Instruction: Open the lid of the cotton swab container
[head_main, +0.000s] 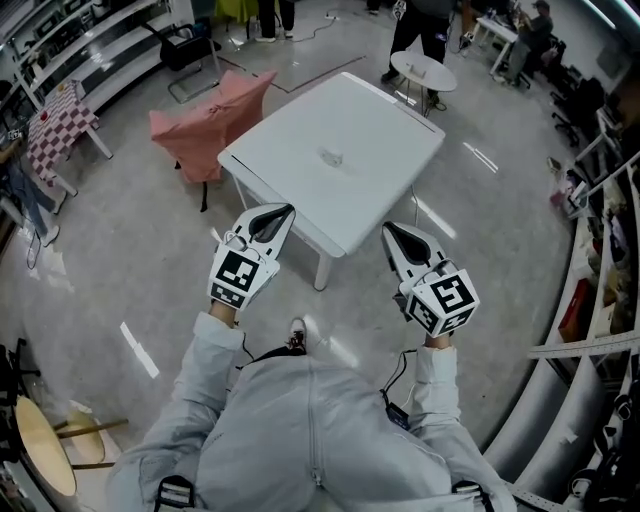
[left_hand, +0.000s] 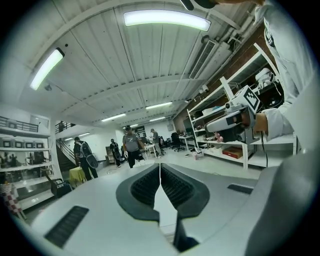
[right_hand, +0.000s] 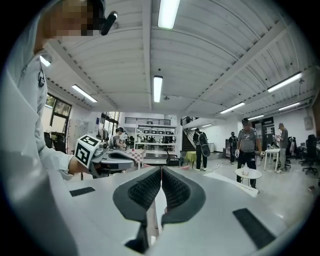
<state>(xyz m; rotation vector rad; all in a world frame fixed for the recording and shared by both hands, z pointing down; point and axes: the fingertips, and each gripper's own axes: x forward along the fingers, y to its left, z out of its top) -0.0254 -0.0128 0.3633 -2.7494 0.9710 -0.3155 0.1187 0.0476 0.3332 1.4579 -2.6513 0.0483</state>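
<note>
A small clear container (head_main: 330, 157), too small to make out in detail, lies near the middle of the white table (head_main: 380, 190). Both grippers are held in front of the person, short of the table's near edge and apart from the container. My left gripper (head_main: 287, 209) is shut with nothing between its jaws; in the left gripper view (left_hand: 160, 165) the pads meet and point out across the room. My right gripper (head_main: 389, 229) is also shut and empty, its pads pressed together in the right gripper view (right_hand: 161, 169). Neither gripper view shows the container.
A chair draped in pink cloth (head_main: 213, 116) stands left of the table. A small round table (head_main: 422, 68) stands behind it, a checkered table (head_main: 58, 128) at far left. Shelving (head_main: 600, 300) runs along the right. A wooden stool (head_main: 45, 452) sits bottom left. People stand far off (right_hand: 247, 142).
</note>
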